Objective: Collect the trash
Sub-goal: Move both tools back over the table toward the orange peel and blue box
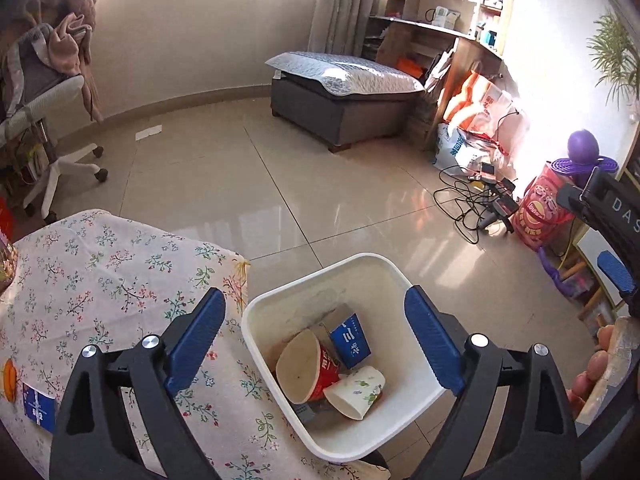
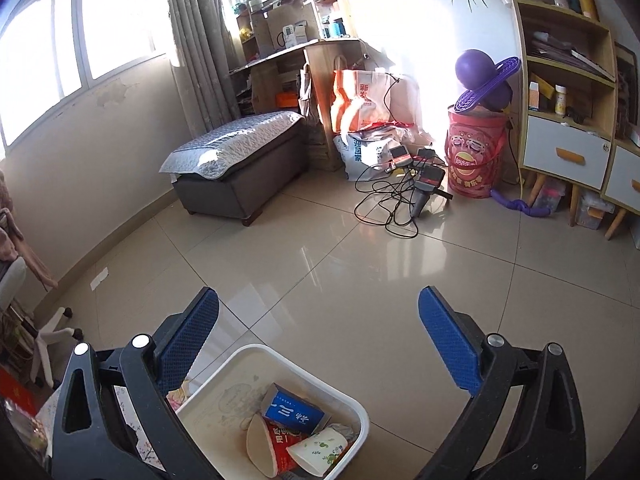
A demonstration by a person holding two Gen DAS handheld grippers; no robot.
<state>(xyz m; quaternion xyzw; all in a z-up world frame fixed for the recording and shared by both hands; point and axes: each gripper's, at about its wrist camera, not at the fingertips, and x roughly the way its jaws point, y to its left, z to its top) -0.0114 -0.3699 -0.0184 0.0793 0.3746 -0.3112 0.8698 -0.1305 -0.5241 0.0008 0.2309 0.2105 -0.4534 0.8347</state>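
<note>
A white trash bin (image 1: 280, 300) stands on the floor beside a table with a floral cloth (image 1: 100, 272). Inside lie a red noodle cup (image 1: 308, 368), a floral paper cup (image 1: 356, 392) and a blue carton (image 1: 350, 338). My left gripper (image 1: 316, 332) is open and empty, above the bin. My right gripper (image 2: 320, 336) is open and empty, above the bin (image 2: 224, 396) and the floor; the red cup (image 2: 268, 440), paper cup (image 2: 320, 450) and carton (image 2: 294, 410) show below it. The right gripper also shows at the right edge of the left wrist view (image 1: 616, 272). A blue packet (image 1: 38, 406) lies on the cloth.
A grey ottoman (image 1: 340, 96) stands by the far wall. Cables and devices (image 2: 404, 192) lie on the tiles near bags (image 2: 368, 120) and a red Lay's tub (image 2: 474, 152). A shelf unit (image 2: 568, 92) stands right, an office chair (image 1: 44, 120) left. An orange object (image 1: 9, 380) lies on the cloth.
</note>
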